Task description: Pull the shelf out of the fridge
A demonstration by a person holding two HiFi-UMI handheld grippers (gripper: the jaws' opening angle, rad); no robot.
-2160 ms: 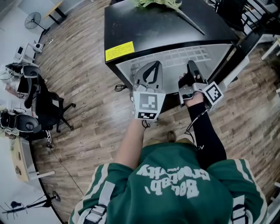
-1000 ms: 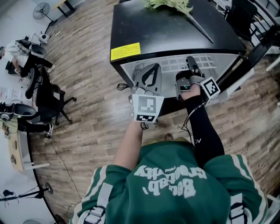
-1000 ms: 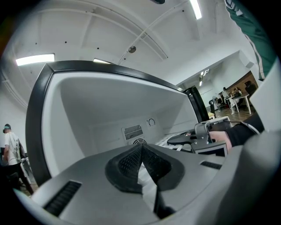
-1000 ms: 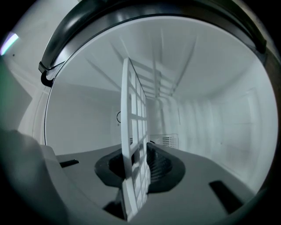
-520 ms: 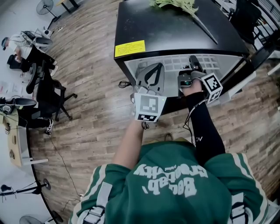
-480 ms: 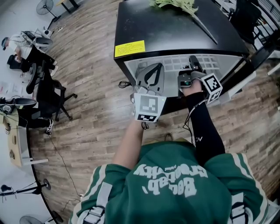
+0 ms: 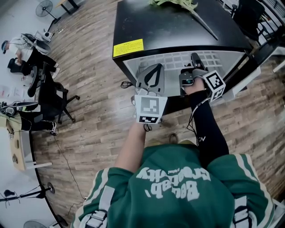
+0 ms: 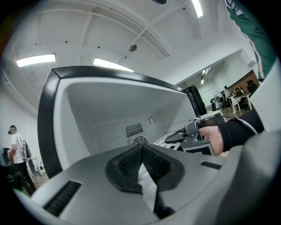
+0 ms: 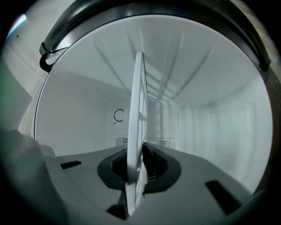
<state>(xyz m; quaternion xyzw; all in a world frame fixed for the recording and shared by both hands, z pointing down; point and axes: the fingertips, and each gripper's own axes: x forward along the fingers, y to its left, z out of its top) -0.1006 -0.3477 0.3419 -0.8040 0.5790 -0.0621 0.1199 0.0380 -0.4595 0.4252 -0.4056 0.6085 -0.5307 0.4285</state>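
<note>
The right gripper view alone shows the right gripper [image 9: 137, 169] clamped on the edge of the white lattice shelf [image 9: 139, 110], which stands edge-on between its ribbed black pads. The left gripper [image 8: 140, 151] has its pads closed tip to tip, with a pale sliver below them that is hard to identify. From the head view, the shelf [image 7: 176, 60] sits inside the glossy black fridge [image 7: 178, 26].

A wooden plank floor [image 7: 89, 124] is seen across the head view. A black office chair [image 7: 51, 95] is set at the left, and a standing fan [image 7: 43, 8] near the top left corner. Leafy greens [image 7: 171, 3] are laid at the top edge. In the left gripper view, ceiling light strips [image 8: 36, 59] are lit and a person [image 8: 17, 145] is seen standing at the far left.
</note>
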